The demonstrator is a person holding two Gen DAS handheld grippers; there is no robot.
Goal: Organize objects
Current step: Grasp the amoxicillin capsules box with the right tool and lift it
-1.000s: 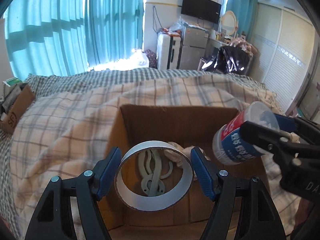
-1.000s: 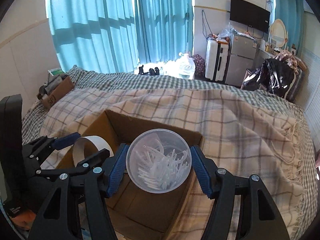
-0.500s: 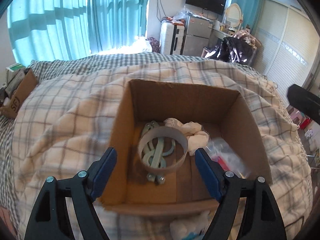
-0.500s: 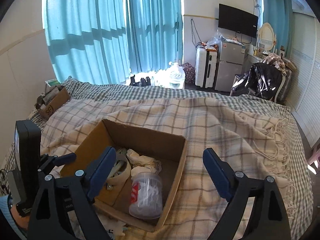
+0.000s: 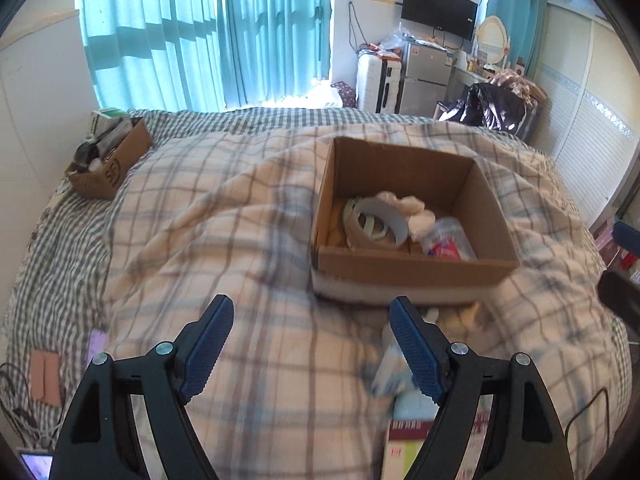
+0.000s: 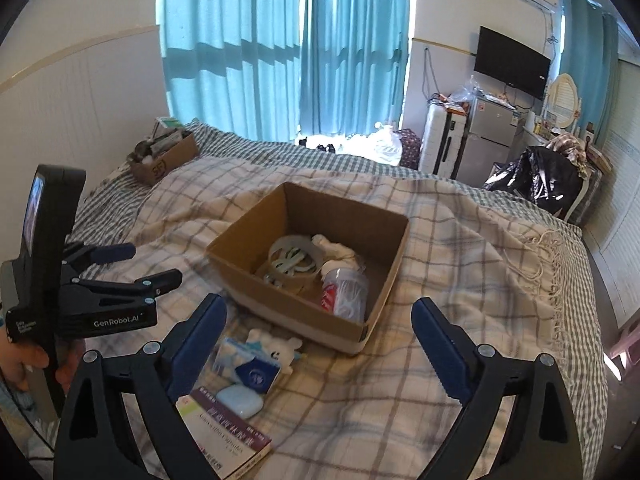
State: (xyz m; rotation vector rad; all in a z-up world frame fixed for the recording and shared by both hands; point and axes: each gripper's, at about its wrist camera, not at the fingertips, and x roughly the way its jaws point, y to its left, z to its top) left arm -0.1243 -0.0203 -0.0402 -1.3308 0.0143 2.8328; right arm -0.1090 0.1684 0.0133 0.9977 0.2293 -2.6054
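two handheld grippers hover over a plaid-blanketed bed [image 6: 460, 248], both spread wide and grasping nothing. the left gripper [image 5: 310, 344], seen from the right wrist view as a black tool [image 6: 128, 264], carries the legible white marking "genrobot.ai" on its side. ahead sits an open cardboard box [image 6: 384, 272] holding a wide tape roll [image 6: 294, 258], a crumpled white cloth [image 6: 336, 248] and a clear plastic jar [image 6: 346, 292] with a red label, its printing too small to read. the right gripper [image 6: 318, 344] hangs above loose items on the blanket just beside the box: a book [image 6: 228, 436] with a maroon-banded cover, partly hidden behind the gripper, its title unreadable; a pale blue case [image 6: 240, 400] resting on it; a blue pouch [image 6: 256, 374]; a small white plush [image 6: 276, 348]. a second cardboard box [image 6: 166, 160] at the bed's far corner bears dark printing that cannot be made out.
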